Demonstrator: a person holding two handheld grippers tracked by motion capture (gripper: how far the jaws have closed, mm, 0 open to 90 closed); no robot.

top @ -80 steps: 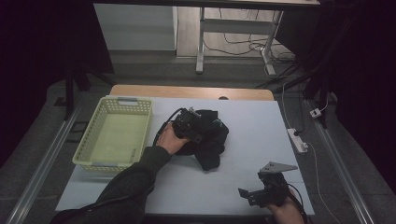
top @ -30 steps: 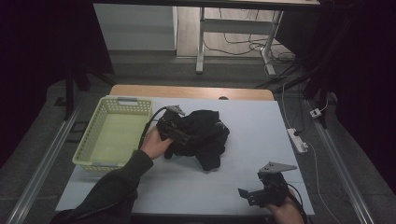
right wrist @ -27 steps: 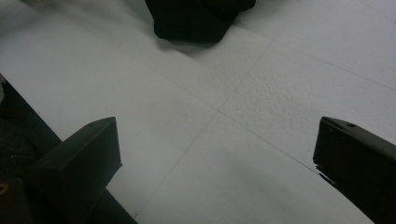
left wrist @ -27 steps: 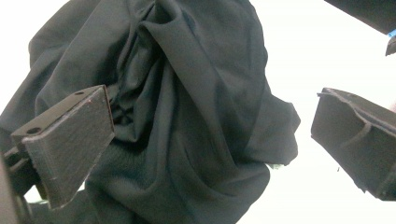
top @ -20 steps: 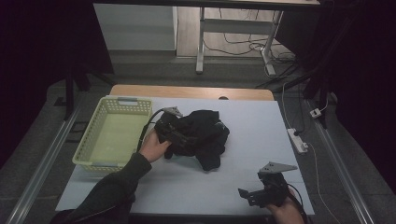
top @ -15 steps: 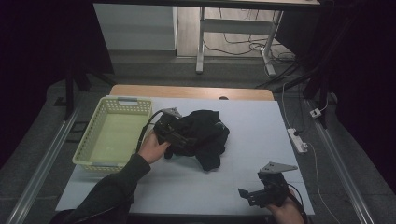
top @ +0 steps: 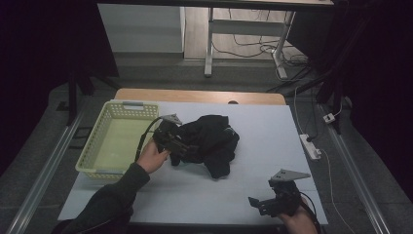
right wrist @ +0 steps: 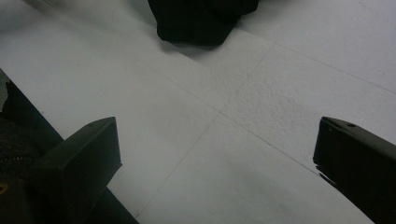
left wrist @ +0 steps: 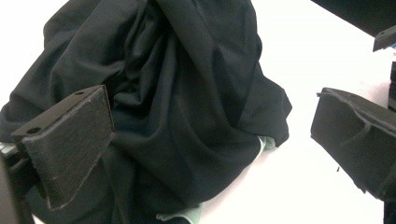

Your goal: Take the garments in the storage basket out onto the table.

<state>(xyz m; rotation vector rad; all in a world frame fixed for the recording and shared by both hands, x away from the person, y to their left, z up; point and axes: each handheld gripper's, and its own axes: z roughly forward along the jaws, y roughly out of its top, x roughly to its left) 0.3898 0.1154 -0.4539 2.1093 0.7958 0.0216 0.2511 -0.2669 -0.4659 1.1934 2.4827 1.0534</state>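
A black cloth [top: 209, 144] is lying crumpled near the middle of the white worktop [top: 263, 126], just to the right of a pale yellow basket [top: 114, 141] that is sitting at the worktop's left side. The left hand-held gripper [top: 178, 146] is resting at the cloth's left edge, with the person's left hand [top: 152, 157] gripping it from behind. In the left gripper view its jaws are standing wide apart; the left jaw is touching the cloth [left wrist: 177, 102] and the right jaw is sitting over bare worktop beside the folds, so nothing is being pinched. A pale green edge is peeking out beneath the cloth there. The right hand-held gripper [top: 265, 204] is lying near the front right corner, well apart from the cloth, its jaws also spread wide over bare worktop [right wrist: 224, 140].
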